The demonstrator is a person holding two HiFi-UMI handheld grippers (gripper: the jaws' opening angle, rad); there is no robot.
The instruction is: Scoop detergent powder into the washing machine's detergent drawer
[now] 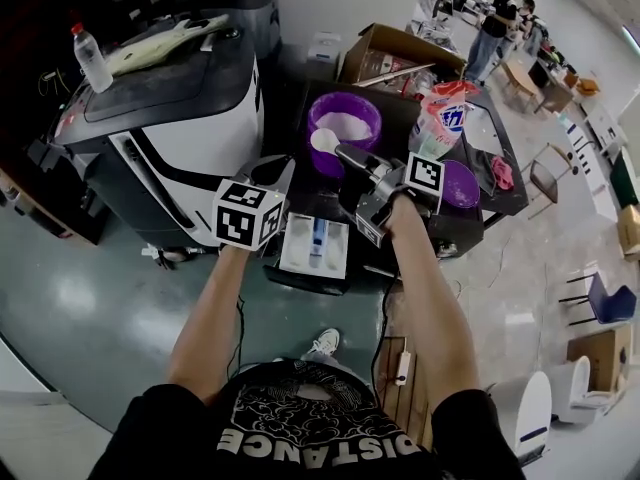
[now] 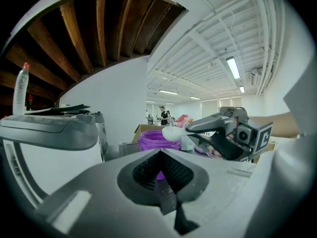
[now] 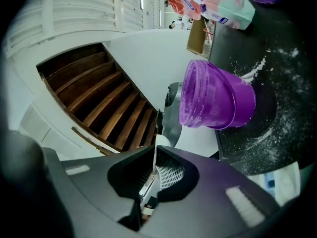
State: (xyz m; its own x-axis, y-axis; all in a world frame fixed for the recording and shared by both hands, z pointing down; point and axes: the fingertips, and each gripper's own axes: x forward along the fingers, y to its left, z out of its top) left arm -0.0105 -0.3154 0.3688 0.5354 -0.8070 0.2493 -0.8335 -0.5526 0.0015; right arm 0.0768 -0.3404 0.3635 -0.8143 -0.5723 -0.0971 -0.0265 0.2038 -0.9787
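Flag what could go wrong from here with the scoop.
1. The right gripper pinches the scoop by its thin handle alone, so it may twist and tip out any powder.
2. Spilled powder already lies on the table beside the tub; the carry to the drawer could add more.
3. The left gripper, shut, sits by the drawer and may crowd the pour.

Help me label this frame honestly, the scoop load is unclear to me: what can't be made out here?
- Scoop fill: white on white and too small in the head view; held edge-on in the right gripper in its own view.
- Detergent drawer contents: too small in the head view.
- Detergent bag: cut off by the top edge in the right gripper view.
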